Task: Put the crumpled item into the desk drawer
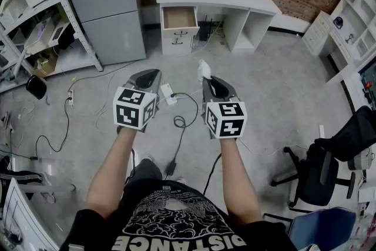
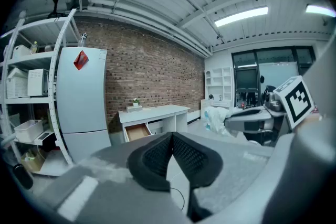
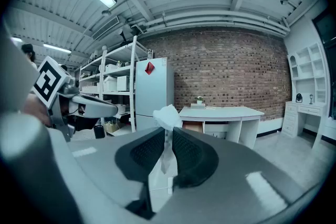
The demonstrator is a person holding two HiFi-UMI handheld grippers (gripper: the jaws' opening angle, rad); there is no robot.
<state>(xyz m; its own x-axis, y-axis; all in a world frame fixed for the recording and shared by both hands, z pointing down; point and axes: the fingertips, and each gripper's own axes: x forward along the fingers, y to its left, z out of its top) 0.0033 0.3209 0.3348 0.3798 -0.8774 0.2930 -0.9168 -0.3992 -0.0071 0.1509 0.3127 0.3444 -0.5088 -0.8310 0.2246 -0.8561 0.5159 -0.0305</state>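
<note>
The crumpled white item [image 1: 204, 69] sticks up from the tips of my right gripper [image 1: 207, 80], held well above the floor. Seen along the right jaws, the item [image 3: 168, 118] is pinched between the two black pads, and the right gripper [image 3: 168, 136] is shut on it. My left gripper [image 1: 150, 74] is level with it on the left; its pads [image 2: 157, 155] meet at the tip with nothing between them. Ahead stands the white desk [image 1: 235, 0], its left drawer [image 1: 179, 17] pulled open and showing a bare brown bottom. From the left gripper view the drawer [image 2: 137, 131] also stands open.
A grey fridge [image 1: 108, 3] stands left of the desk, with metal shelving [image 1: 35, 14] further left. Cables and a white power strip [image 1: 168, 94] lie on the floor below the grippers. A black office chair [image 1: 320, 170] is at the right, white shelves [image 1: 352, 14] beyond it.
</note>
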